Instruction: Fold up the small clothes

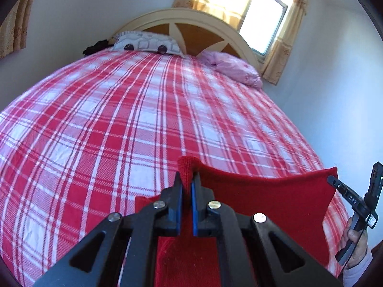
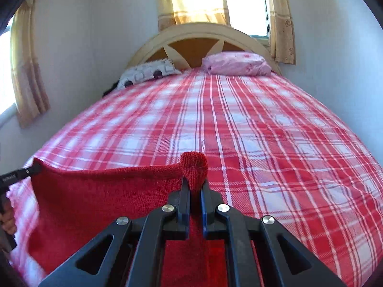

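A red knitted garment [image 1: 268,198] hangs stretched between both grippers above the bed's near end. My left gripper [image 1: 187,179] is shut on one corner, and a bunched tip of red knit pokes out above its fingers. In the right wrist view the right gripper [image 2: 195,186] is shut on the other corner of the red garment [image 2: 103,196], again with a rolled tip sticking up. Each view catches the other gripper at its edge: the right gripper [image 1: 332,181] pinches the far corner in the left wrist view, and the left gripper [image 2: 33,167] does so in the right wrist view.
The bed [image 2: 239,124] wears a red and white plaid sheet. At the wooden headboard [image 2: 198,45] lie a patterned white pillow [image 2: 148,71] and a pink pillow [image 2: 237,63]. Walls run close on both sides, with a curtained window [image 2: 244,4] behind. A person's hand [image 1: 356,244] holds the right gripper's handle.
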### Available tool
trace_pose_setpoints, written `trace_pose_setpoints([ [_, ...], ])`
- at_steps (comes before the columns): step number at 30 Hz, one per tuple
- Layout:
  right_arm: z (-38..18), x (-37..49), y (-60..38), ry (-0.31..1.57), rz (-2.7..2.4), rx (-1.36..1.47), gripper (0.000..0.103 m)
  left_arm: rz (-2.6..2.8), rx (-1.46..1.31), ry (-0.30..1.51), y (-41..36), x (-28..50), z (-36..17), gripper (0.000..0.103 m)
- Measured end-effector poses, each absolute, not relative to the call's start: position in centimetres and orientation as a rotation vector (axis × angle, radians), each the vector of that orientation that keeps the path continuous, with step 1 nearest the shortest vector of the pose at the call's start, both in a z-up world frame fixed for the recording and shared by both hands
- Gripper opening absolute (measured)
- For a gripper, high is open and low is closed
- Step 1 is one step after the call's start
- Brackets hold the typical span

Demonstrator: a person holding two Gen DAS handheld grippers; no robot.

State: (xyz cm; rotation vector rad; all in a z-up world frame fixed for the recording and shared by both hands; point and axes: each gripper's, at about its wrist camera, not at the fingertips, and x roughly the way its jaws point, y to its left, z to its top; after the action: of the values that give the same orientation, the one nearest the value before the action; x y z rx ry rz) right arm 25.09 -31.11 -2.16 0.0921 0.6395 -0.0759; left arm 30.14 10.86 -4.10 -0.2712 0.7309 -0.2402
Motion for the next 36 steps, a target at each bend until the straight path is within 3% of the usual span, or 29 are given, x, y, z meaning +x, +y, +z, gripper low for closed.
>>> trace_pose_setpoints([
  [13,-9.7,31.2,-31.9,0.842,-0.147,0.061,0.006,-0.132,-0.249,0.913,9.4,35.4,-12.1,0.008],
  [20,-12.0,32.3,-31.5,0.94,-0.205,0.013,0.006,-0.1,-0.181,0.93,8.5,35.9,-12.2,0.015],
  [22,-11.8,32.2,-31.5,0.942,-0.206,0.014,0.009,-0.096,-0.16,0.936,8.5,35.8,-11.9,0.019],
  [26,-7.6,28.9,-33.7,0.798,-0.151,0.192,0.01,-0.07,-0.112,0.884,9.5,33.6,-9.0,0.041],
  [27,-6.5,27.8,-34.0,0.755,-0.156,0.213,0.019,-0.067,-0.097,0.848,9.9,32.4,-7.9,0.053],
  [29,-4.3,24.5,-33.9,0.672,-0.189,0.206,0.028,-0.054,-0.071,0.798,10.5,30.5,-6.4,0.062],
  [36,-5.1,14.6,-30.3,0.683,-0.137,0.16,0.029,-0.137,-0.088,0.764,10.1,23.8,-5.4,0.062],
])
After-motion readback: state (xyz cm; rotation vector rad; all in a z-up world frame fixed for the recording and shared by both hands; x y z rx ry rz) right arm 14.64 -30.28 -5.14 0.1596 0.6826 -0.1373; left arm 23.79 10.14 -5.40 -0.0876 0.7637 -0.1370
